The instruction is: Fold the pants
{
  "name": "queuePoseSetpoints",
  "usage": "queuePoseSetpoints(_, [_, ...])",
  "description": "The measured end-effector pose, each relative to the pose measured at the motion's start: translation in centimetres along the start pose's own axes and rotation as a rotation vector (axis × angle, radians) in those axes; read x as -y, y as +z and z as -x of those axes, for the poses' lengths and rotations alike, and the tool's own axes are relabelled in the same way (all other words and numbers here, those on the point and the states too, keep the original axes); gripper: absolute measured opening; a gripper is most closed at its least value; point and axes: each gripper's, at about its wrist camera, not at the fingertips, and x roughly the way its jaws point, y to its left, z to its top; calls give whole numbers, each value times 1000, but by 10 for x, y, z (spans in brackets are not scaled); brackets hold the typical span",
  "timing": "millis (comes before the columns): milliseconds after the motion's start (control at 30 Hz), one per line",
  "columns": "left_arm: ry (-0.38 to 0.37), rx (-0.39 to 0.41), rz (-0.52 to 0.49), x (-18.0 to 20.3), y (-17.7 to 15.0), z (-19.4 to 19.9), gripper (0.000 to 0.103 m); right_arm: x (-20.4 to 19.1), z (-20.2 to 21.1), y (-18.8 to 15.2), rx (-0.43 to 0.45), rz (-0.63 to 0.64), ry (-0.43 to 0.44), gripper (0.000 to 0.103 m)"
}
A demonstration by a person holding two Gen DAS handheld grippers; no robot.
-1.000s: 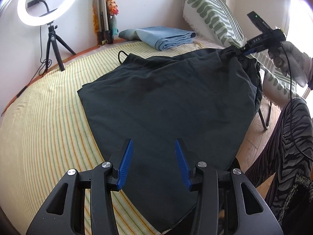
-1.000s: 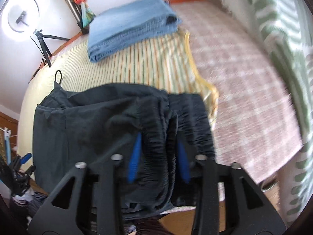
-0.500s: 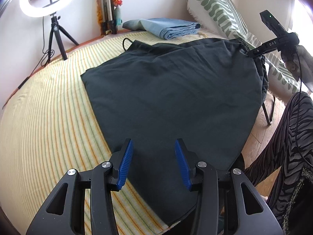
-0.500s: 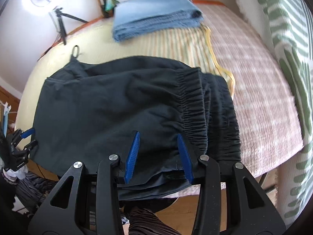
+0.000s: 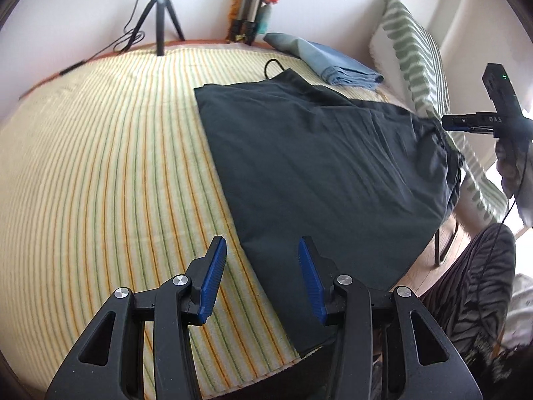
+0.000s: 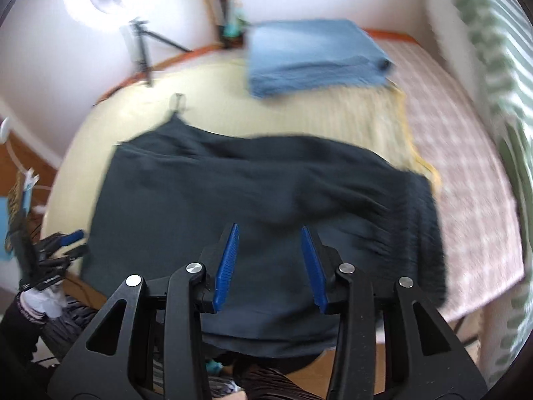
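Observation:
Dark pants (image 5: 326, 166) lie folded flat on the striped bed cover, also seen in the right wrist view (image 6: 253, 200), with the gathered waistband (image 6: 413, 220) at the right. My left gripper (image 5: 263, 280) is open and empty, above the pants' near left edge. My right gripper (image 6: 269, 260) is open and empty, above the near edge of the pants; it also shows in the left wrist view (image 5: 449, 123) beside the waistband end.
Folded blue jeans (image 6: 313, 56) lie at the back of the bed. A ring light tripod (image 5: 163, 16) stands at the far edge. A green-patterned pillow (image 5: 413, 63) leans on the right. The striped cover (image 5: 100, 173) spreads left of the pants.
My right gripper let go of the waistband and opened, drawing back. The pants settled flat. My left gripper shifted left toward the pants' edge, still open.

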Motion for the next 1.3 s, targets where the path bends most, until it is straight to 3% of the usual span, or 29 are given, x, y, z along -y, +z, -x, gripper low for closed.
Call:
queuePoseSetpoints(367, [-45, 23, 115, -9, -2, -2, 43, -133, -45, 29, 39, 173, 166, 48])
queuePoseSetpoints(567, [-53, 31, 104, -7, -5, 0, 43, -178, -71, 43, 31, 205, 200, 49])
queuePoseSetpoints(733, [-65, 34, 99, -10, -7, -1, 43, -202, -101, 53, -29, 169, 232, 49])
queuePoseSetpoints(1033, [-156, 45, 133, -19, -9, -1, 43, -240, -157, 64, -177, 166, 228, 49])
queuePoseSetpoints(1133, [-235, 47, 184, -24, -10, -2, 43, -249, -173, 66, -207, 166, 196, 49])
queuePoseSetpoints(1300, [-281, 62, 191, -21, -10, -1, 42, -266, -190, 70, -252, 175, 139, 49])
